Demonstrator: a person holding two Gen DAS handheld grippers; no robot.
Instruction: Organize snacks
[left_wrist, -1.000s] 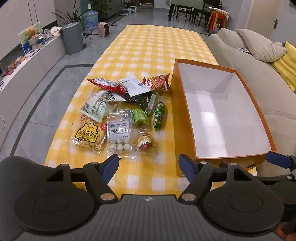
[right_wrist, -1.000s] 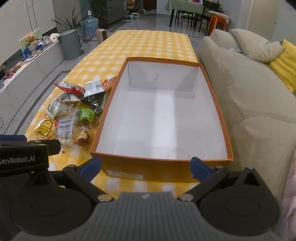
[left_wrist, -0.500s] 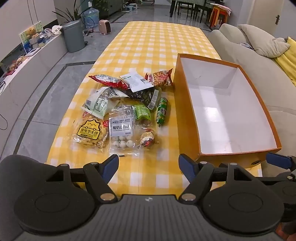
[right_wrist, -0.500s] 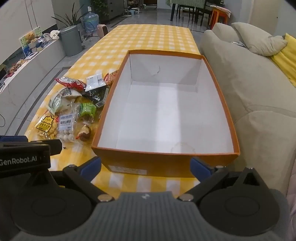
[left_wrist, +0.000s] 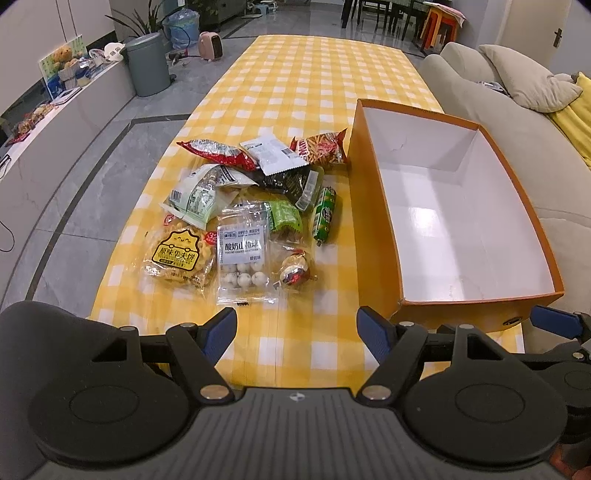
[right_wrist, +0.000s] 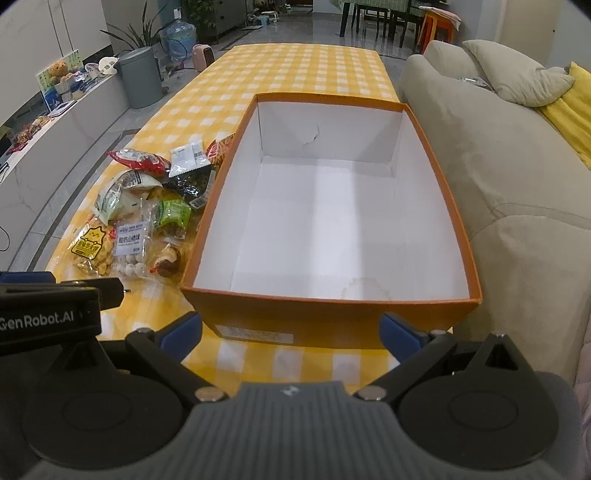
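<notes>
A pile of snack packets lies on the yellow checked table (left_wrist: 317, 85), left of an empty orange box (left_wrist: 373, 236) with a white inside. The pile includes a yellow biscuit bag (left_wrist: 181, 254), a clear bag of white balls (left_wrist: 242, 254), a green stick (left_wrist: 324, 214) and a red bag (left_wrist: 218, 151). My left gripper (left_wrist: 297, 328) is open and empty, short of the pile. My right gripper (right_wrist: 291, 332) is open and empty, in front of the box's (right_wrist: 317, 317) near wall. The pile (right_wrist: 129, 243) shows at the left of the right wrist view.
A grey sofa (right_wrist: 517, 177) with cushions runs along the table's right side. A grey bin (left_wrist: 147, 66) and a low white cabinet (left_wrist: 44, 136) stand on the floor to the left. Dining chairs stand far behind the table.
Both grippers have moved up and tilted down, so the pile and the box sit lower and closer in view. Both stay open. No snack has moved.
</notes>
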